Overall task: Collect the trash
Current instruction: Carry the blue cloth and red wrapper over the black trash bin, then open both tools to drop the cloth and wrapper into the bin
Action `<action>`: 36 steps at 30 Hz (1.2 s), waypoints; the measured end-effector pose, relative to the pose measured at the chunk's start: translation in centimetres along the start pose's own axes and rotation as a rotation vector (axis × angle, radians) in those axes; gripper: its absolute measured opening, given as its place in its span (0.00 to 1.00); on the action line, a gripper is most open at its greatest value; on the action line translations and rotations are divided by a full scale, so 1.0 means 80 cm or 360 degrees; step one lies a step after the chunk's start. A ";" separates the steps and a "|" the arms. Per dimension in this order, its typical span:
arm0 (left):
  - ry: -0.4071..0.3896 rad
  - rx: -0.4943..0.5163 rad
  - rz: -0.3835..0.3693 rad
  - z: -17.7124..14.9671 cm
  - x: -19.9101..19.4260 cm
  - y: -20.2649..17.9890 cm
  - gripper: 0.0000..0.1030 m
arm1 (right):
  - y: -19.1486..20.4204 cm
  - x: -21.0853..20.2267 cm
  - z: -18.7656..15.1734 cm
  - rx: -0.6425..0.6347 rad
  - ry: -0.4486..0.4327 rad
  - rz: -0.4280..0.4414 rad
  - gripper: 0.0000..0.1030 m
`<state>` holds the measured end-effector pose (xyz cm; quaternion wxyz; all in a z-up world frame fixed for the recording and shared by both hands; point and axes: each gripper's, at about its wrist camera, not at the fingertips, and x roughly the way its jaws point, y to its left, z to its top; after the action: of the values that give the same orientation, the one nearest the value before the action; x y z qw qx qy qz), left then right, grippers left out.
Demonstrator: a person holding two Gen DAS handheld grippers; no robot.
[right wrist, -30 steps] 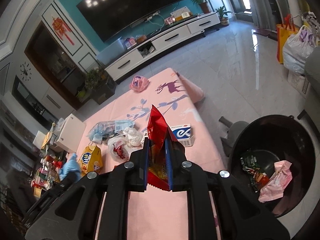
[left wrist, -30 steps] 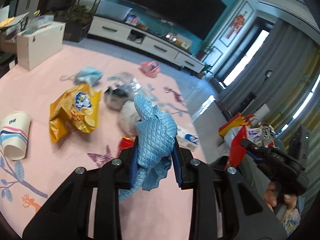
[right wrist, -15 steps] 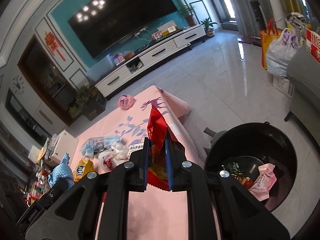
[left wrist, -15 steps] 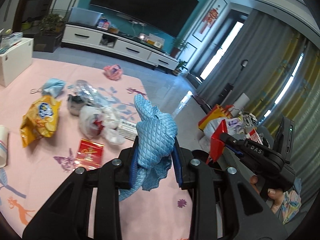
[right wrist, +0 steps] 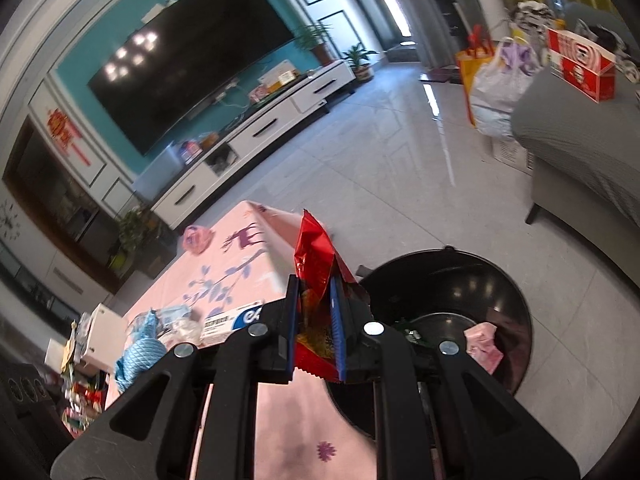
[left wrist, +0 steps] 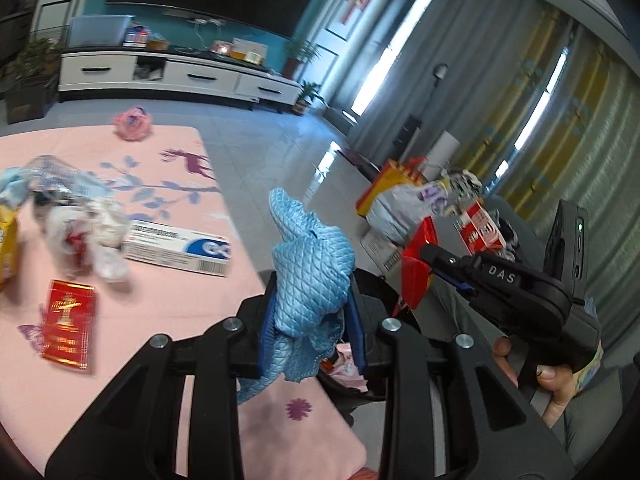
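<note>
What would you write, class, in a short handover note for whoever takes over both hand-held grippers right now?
Left hand-held gripper: shut on the blue quilted cloth.
Right hand-held gripper: shut on the red snack wrapper, near the black bin.
Done: the bin, on the floor beside the pink table, already holds a pink wrapper and other scraps.
Left: drop both held pieces in the bin, then clear the white-and-blue box, red packet, crumpled plastic and pink bag from the table.
</note>
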<state>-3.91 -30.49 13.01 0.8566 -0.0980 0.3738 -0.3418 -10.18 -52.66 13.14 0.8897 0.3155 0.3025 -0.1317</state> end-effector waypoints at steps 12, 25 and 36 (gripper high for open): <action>0.0283 0.0109 -0.0133 -0.036 0.110 -0.055 0.30 | -0.058 0.019 0.001 0.0134 0.0071 -0.0185 0.16; 0.0521 0.0077 -0.0157 -0.060 0.185 -0.061 0.30 | -0.101 0.072 -0.005 0.0242 0.0272 -0.0416 0.16; 0.0627 0.0082 -0.0132 -0.076 0.218 -0.067 0.31 | -0.129 0.099 -0.012 0.0318 0.0388 -0.0535 0.16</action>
<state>-2.51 -45.47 1.00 0.7543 -0.0224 0.5210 -0.3989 -8.83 -60.28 2.65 0.7764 0.3610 0.4415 -0.2682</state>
